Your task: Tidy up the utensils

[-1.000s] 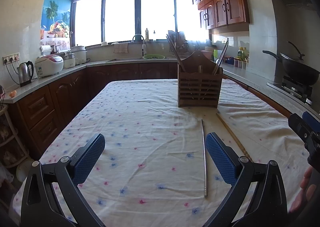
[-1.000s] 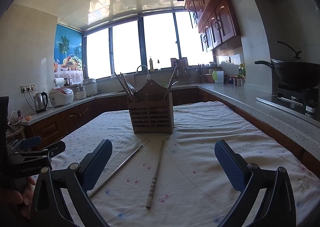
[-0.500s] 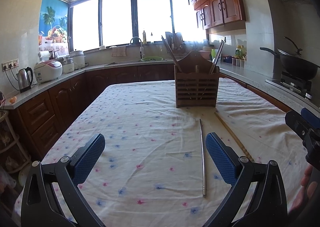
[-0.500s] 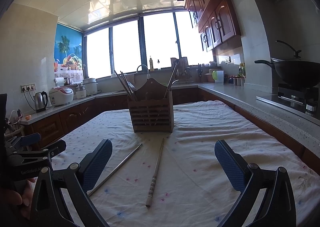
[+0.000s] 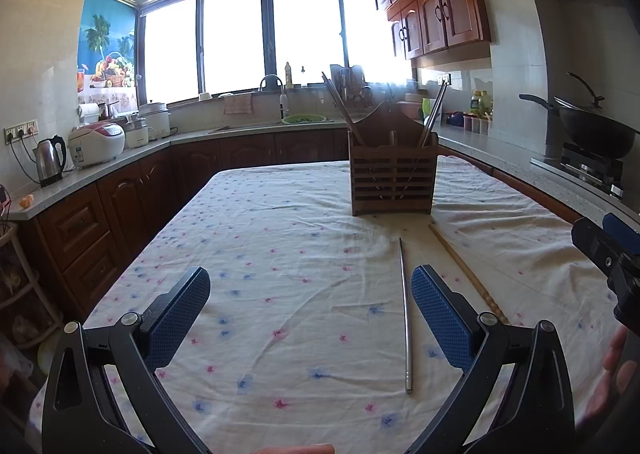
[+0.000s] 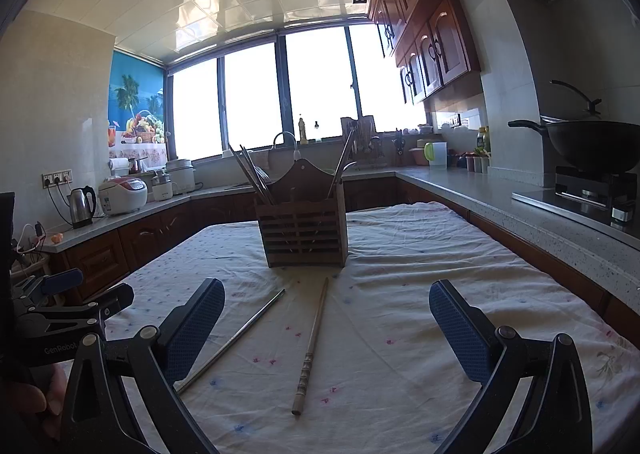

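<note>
A wooden slatted utensil holder stands upright on the table with several chopsticks leaning in it; it also shows in the right wrist view. A metal chopstick and a wooden chopstick lie flat on the cloth in front of it, also seen in the right wrist view as the metal chopstick and the wooden chopstick. My left gripper is open and empty, its right finger beside the metal chopstick. My right gripper is open and empty above both chopsticks.
The table carries a white flowered cloth. Counters run along the left, back and right with a kettle, rice cookers and a wok on a stove. The right gripper's body shows at the left view's right edge.
The left gripper's view has tilted and shifted a little, with the holder now slightly lower and nearer. The right gripper has barely moved. Both stay open; the chopsticks have not moved.
</note>
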